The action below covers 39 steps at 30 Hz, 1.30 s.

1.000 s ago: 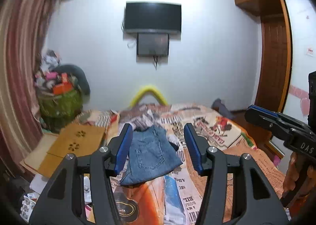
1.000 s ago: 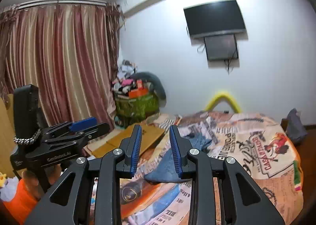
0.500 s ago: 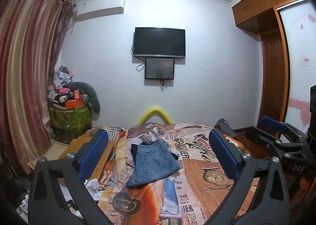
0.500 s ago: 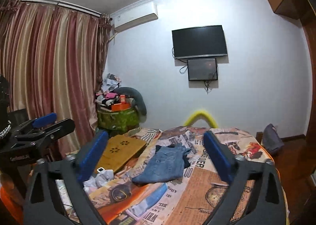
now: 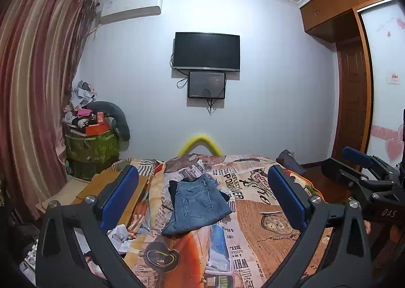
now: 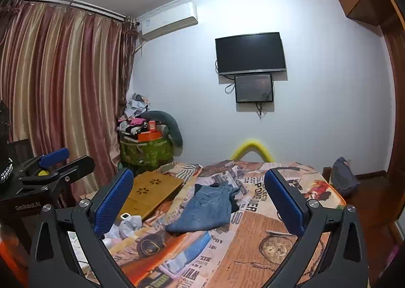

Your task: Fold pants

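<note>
- Bedroom: you're looking across a bed under a newspaper-print cover toward a pale wall carrying a TV; striped curtains are hanging on the left.
- The pants are blue jeans, lying folded on the cover around mid-bed, slightly left of centre. In my judgement they're already looking folded into a compact block, so the task is reading as done or nearly so.
- Long axis is running from the near-left corner up toward the TV wall, waistband and pocket end at the far end, fold edge facing you.
- Something dark is peeking out from under the far-left edge of the jeans; I can't tell what it is.
- Your left gripper is sitting with jaws spread wide, nothing between the pads. The jeans are appearing dead ahead, framed between the fingers but well beyond the tips.
- Your right gripper is likewise fully spread and empty. From it the jeans are lying ahead, a touch left of centre, also well out of reach.
- Both jaws have just been opening, with no cloth in them.
- Neither gripper is touching fabric. The left one is looking squarer to the bundle, so I'd judge it the better-lined hand if you're going back in.
- A wooden lap tray is sitting left of the jeans, clear of them.
</note>
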### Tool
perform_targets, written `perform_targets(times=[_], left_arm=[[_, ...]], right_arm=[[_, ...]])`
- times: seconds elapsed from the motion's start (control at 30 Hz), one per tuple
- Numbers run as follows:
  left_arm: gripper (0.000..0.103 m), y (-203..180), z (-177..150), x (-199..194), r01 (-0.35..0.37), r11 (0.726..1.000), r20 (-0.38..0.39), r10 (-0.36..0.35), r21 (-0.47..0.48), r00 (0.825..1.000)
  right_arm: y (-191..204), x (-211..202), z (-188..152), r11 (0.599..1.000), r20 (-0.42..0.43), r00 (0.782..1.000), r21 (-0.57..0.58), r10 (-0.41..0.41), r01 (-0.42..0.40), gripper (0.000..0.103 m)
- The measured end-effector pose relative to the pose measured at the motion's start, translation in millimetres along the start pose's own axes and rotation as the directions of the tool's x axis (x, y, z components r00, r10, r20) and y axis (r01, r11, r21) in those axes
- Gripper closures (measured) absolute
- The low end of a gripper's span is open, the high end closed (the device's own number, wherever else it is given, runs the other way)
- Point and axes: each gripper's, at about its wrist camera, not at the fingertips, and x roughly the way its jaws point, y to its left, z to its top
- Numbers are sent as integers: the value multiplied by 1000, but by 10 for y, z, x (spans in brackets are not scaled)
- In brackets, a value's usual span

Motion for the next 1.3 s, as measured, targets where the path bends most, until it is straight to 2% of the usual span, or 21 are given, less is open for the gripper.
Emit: perform_targets(times=[0.57,1.3], left_arm=[[0,-11,-65,106,17,1000,-25,-17,1,1000],[0,35,-55,140,33,999,-38,-34,-12,999]], right_arm=[[13,6,-34,1000,-36,999,-9,-11,11,0],[1,-37,27,1000,-35,999,-1,-22,22,0]])
